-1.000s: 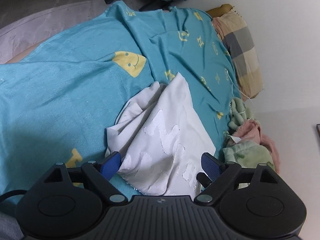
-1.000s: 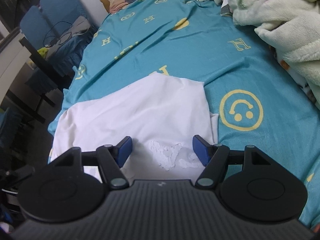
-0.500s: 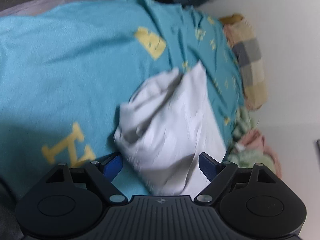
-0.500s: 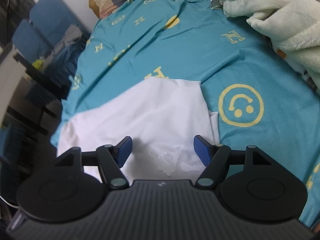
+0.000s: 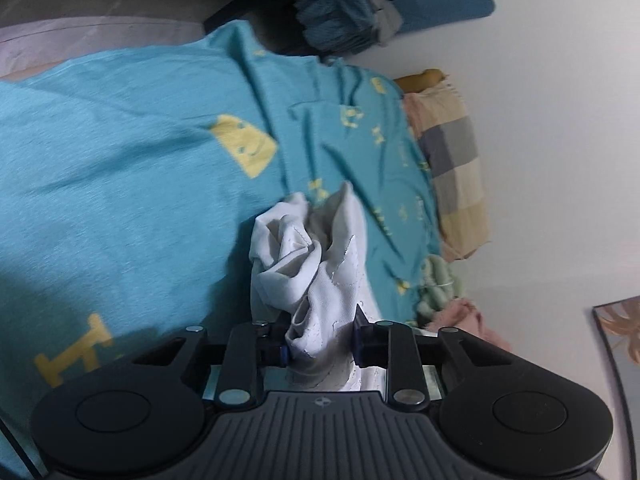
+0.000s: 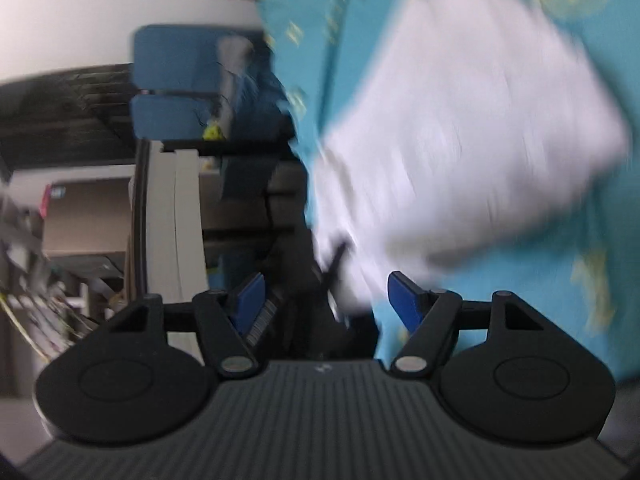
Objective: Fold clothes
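Observation:
A white garment [image 5: 316, 264] lies bunched on the teal bed sheet [image 5: 120, 208]. My left gripper [image 5: 320, 344] is shut on its near edge, with folds of cloth pinched between the blue pads and rising ahead of them. In the right wrist view the same white garment [image 6: 460, 128] shows as a blurred pale sheet on the teal bed sheet [image 6: 560, 280], up and to the right. My right gripper [image 6: 324, 296] is open at the bed's edge, with nothing between its fingers.
A checked pillow [image 5: 452, 160] and a heap of green and pink fabric [image 5: 444, 292] lie along the wall. Blue chairs [image 6: 180, 80], a dark desk and shelves [image 6: 80, 208] stand beside the bed in the right wrist view.
My left gripper has closed on the white garment and gathered it into a bunch. The right gripper has swung left off the garment toward the bed's edge, still open.

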### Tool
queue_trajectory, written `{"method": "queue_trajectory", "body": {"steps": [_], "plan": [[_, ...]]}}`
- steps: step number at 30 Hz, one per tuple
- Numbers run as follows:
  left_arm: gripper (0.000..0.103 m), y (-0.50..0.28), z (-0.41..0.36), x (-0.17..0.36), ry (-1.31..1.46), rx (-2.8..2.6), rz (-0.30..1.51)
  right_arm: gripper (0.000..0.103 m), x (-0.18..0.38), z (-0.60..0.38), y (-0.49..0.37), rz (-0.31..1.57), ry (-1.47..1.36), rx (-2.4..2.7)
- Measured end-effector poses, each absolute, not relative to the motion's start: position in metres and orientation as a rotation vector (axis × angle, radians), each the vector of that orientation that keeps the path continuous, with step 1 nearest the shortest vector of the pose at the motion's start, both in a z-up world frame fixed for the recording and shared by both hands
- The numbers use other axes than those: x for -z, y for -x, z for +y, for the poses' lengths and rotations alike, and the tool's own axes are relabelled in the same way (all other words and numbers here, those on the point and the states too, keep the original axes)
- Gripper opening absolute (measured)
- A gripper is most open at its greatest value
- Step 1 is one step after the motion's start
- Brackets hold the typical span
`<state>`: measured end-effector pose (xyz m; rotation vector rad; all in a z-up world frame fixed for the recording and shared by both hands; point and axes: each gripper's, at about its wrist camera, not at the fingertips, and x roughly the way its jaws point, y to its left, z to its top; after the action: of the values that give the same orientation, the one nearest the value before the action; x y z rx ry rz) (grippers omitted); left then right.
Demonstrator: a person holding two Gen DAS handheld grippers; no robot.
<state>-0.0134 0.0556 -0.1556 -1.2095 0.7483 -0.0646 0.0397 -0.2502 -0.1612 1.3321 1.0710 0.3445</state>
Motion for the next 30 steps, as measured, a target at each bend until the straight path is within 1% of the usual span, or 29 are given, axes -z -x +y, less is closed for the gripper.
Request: {"method": "queue_trajectory", "body": {"steps": [1, 4, 5, 9, 12, 15, 21, 22, 23, 24, 27, 30], "plan": [[0.027, 0.014, 0.056, 0.152, 1.209, 0.079, 0.735, 0.071, 0.17, -0.244, -0.037, 1.11, -1.382, -0.348], [0.026, 0.011, 0.056, 0.144, 1.185, 0.112, 0.701, 0.071, 0.194, -0.239, -0.035, 1.14, -1.464, -0.28], [0.026, 0.011, 0.056, 0.143, 1.177, 0.115, 0.694, 0.071, 0.199, -0.242, -0.034, 1.119, -1.479, -0.23], [0.026, 0.01, 0.059, 0.144, 1.177, 0.117, 0.692, 0.072, 0.202, -0.273, -0.014, 0.888, -1.562, 0.053], [0.026, 0.009, 0.059, 0.144, 1.159, 0.124, 0.691, 0.072, 0.211, -0.279, -0.015, 0.848, -1.615, 0.085], [0.026, 0.008, 0.061, 0.144, 1.166, 0.129, 0.692, 0.072, 0.213, -0.276, -0.022, 0.886, -1.509, 0.147], [0.026, 0.01, 0.061, 0.142, 1.162, 0.138, 0.697, 0.071, 0.215, -0.279, -0.021, 0.863, -1.479, 0.161], [0.025, 0.01, 0.061, 0.141, 1.167, 0.14, 0.702, 0.07, 0.212, -0.281, -0.02, 0.847, -1.462, 0.166], [0.025, 0.012, 0.06, 0.14, 1.175, 0.144, 0.706, 0.063, 0.208, -0.283, -0.02, 0.831, -1.446, 0.172], [0.025, 0.014, 0.059, 0.136, 1.185, 0.16, 0.711, 0.054, 0.205, -0.285, -0.019, 0.815, -1.429, 0.178], [0.025, 0.021, 0.047, 0.114, 1.115, 0.209, 0.716, 0.039, 0.194, -0.29, -0.017, 0.767, -1.378, 0.195], [0.025, 0.026, 0.032, 0.088, 1.084, 0.235, 0.712, 0.034, 0.175, -0.3, -0.007, 0.709, -1.347, 0.201]]}}
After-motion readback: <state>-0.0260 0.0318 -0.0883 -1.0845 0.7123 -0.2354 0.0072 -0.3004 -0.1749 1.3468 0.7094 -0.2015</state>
